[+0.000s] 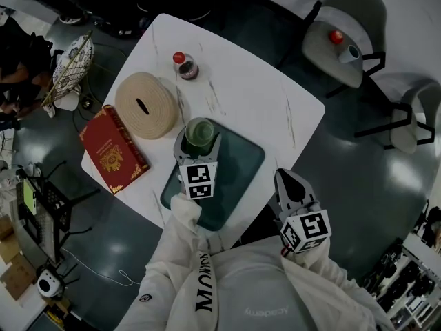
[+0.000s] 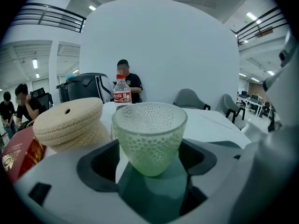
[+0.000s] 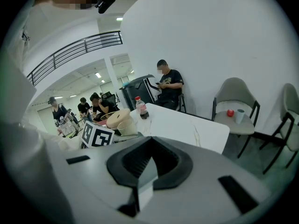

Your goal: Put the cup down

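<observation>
In the head view a green dimpled glass cup (image 1: 200, 131) stands upright between the jaws of my left gripper (image 1: 200, 142), over the far left corner of a dark green tray (image 1: 241, 158). The left gripper view shows the cup (image 2: 149, 129) close up: my left gripper (image 2: 149, 158) is shut on its lower sides, and the cup's base is just over the tray (image 2: 154, 190). I cannot tell whether the base touches it. My right gripper (image 1: 285, 176) hangs off the table's near right edge, shut and empty; in its own view the right gripper (image 3: 147, 164) has its jaws together.
On the white table (image 1: 269, 95) sit a round woven straw piece (image 1: 146, 105), a red book (image 1: 113, 149) and a cola bottle (image 1: 186, 65). Two grey chairs (image 1: 344, 33) stand at the far right, one bearing a red object and a cup. People sit beyond the table.
</observation>
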The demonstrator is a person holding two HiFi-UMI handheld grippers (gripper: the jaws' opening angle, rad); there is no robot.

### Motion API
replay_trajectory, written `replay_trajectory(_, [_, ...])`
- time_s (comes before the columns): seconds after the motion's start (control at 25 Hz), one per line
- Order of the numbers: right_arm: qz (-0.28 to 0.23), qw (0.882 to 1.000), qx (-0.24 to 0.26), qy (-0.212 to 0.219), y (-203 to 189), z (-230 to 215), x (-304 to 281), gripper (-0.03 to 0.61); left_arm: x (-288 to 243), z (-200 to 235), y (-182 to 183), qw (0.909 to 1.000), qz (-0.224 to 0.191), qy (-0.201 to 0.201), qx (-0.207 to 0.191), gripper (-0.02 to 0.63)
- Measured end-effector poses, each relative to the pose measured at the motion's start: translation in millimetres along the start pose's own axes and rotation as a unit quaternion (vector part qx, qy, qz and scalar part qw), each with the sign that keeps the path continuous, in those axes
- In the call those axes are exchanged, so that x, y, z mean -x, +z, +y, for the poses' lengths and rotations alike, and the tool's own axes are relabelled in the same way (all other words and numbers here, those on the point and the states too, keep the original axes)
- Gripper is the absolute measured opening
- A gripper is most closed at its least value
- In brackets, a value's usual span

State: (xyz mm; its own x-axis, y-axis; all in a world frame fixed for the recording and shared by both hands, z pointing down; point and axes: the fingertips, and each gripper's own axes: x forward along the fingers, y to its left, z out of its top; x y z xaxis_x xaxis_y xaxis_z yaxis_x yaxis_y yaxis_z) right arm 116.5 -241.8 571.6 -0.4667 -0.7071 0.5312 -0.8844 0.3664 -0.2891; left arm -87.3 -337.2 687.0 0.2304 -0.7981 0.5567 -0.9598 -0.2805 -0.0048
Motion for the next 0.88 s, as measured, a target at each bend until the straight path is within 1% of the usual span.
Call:
replay_trajectory(0.28, [-0.006,1.000,-0.003,0.002,-3,10,6,0.005,13,2,-7,0.9999,0.013,0.002,-0.002,0.385])
replay_trajectory(0.52, [-0.014,1.000,-0.004,0.005,-6,27,13,0.005,31,4,-13,0.9997,0.019,-0.015,0.004,0.385])
replay_trajectory(0.88, [-0.038,0.999,-0.001,0.004,-7,65,35,0.005,76,13,-11,0.9996,0.008,-0.025,-0.009,0.383])
